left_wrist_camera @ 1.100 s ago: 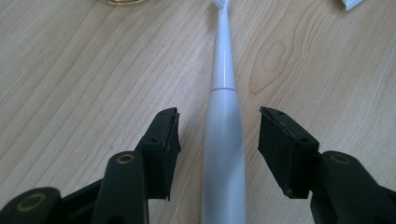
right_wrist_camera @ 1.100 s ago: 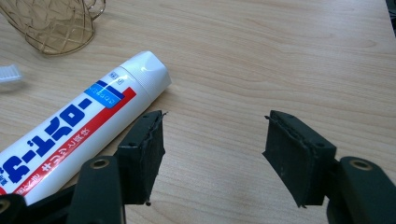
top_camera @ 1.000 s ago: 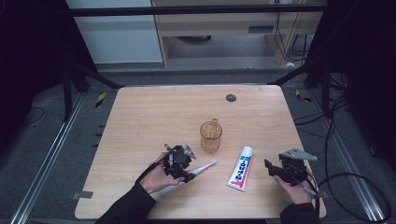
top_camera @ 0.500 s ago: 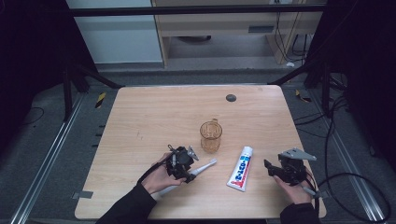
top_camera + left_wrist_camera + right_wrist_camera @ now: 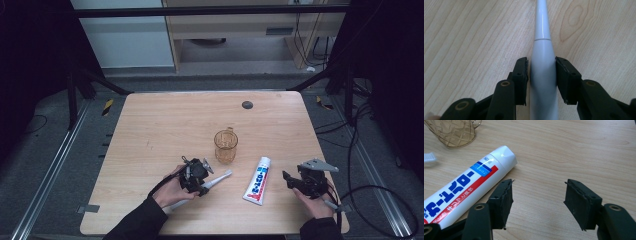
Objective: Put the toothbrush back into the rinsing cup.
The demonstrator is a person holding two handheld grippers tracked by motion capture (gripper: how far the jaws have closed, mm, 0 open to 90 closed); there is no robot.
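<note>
Closing around the toothbrush (image 5: 543, 75), the left gripper (image 5: 541, 80) has its jaws almost touching the thick handle: light, stiff, smooth, maybe slippery.

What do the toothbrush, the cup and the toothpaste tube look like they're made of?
Toothbrush: likely smooth glossy plastic, pale grey-white, with a bright highlight along its handle.
Cup: clear amber, probably plastic or glass; a diamond pattern shows on its wall and the table is seen through it.
Toothpaste tube: soft-looking white plastic with printed lettering and a ribbed white cap.
</note>
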